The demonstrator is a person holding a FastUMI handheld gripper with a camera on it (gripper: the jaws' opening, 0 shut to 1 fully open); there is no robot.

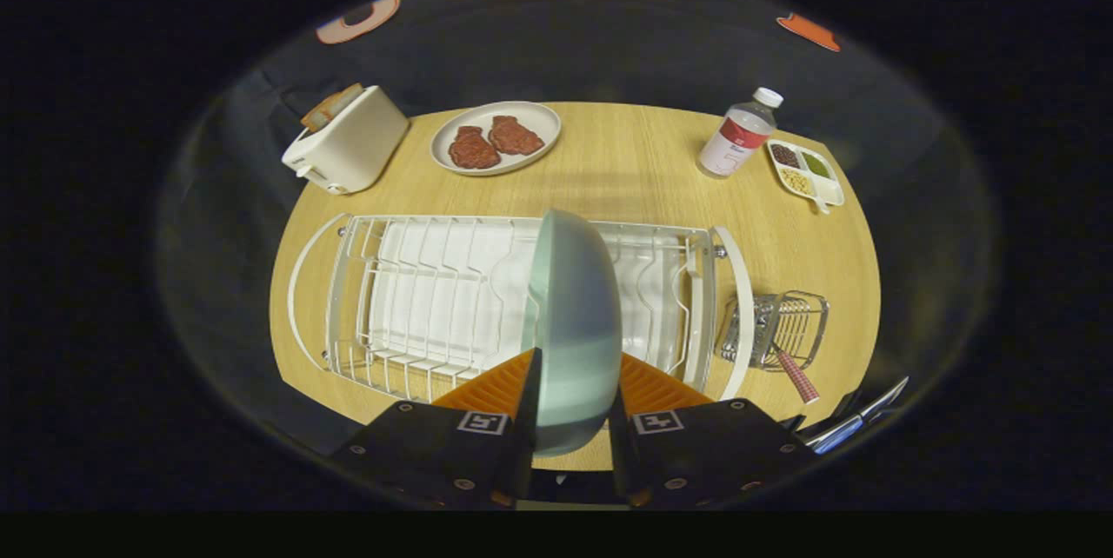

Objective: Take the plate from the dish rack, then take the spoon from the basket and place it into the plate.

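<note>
Your gripper (571,384) is clamped on the plate (574,323): one finger presses each face, low down near the rim, and the plate stands on edge between them, tilted a little, its upper half rising in front of the rack (417,297). From this view you cannot tell whether its bottom edge has cleared the wires, so treat it as possibly not free.

To do this step well, lift straight up along the slot rather than pulling toward yourself; a sideways drag would likely catch the rim on a wire and twist the plate in your grip. Your hold is low and narrow, so the weight sits above the fingers. Keep the wrist steady and move slowly, or the plate may pivot.

Once clear, you need a bare patch of table (626,158) to lay it flat. The strip between the rack and the dish of meat (496,136) looks the roomiest; the bottle (737,136) and the small tray (809,171) crowd the far corner. Rotate the plate face up before lowering, and release only when it rests flat.

The spoon (787,362) waits in the basket (778,328) just beside the rack's end, its handle sticking out toward you. Beyond the rack's other end stands the toaster (348,141).
</note>
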